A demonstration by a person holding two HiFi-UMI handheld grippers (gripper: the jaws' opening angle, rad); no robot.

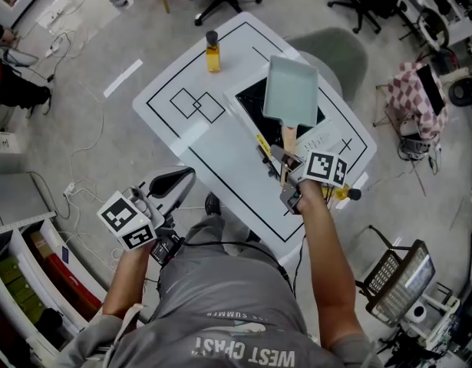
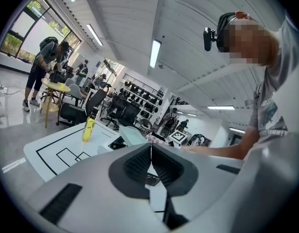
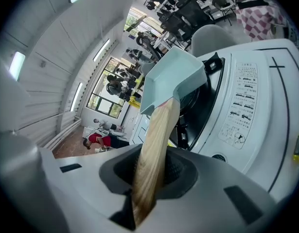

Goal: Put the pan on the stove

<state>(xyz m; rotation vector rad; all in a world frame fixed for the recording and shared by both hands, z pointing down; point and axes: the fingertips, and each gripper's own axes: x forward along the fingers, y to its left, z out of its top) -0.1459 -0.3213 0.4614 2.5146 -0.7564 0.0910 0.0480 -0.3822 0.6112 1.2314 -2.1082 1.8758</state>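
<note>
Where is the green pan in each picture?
Head view: the pan is in the upper middle, overlapping the black stove.
Left gripper view: the pan is small and pale, at the centre, just above the closed jaws.
Right gripper view: the pan is big, in the middle, and its wooden handle runs down into the right tool, which grips it.
Shared landmark: the stove's black top shows right beside the pan in all three.

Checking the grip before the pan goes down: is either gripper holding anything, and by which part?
The right gripper holds the pan by its wooden handle; the left gripper, jaws together, holds nothing.
</note>
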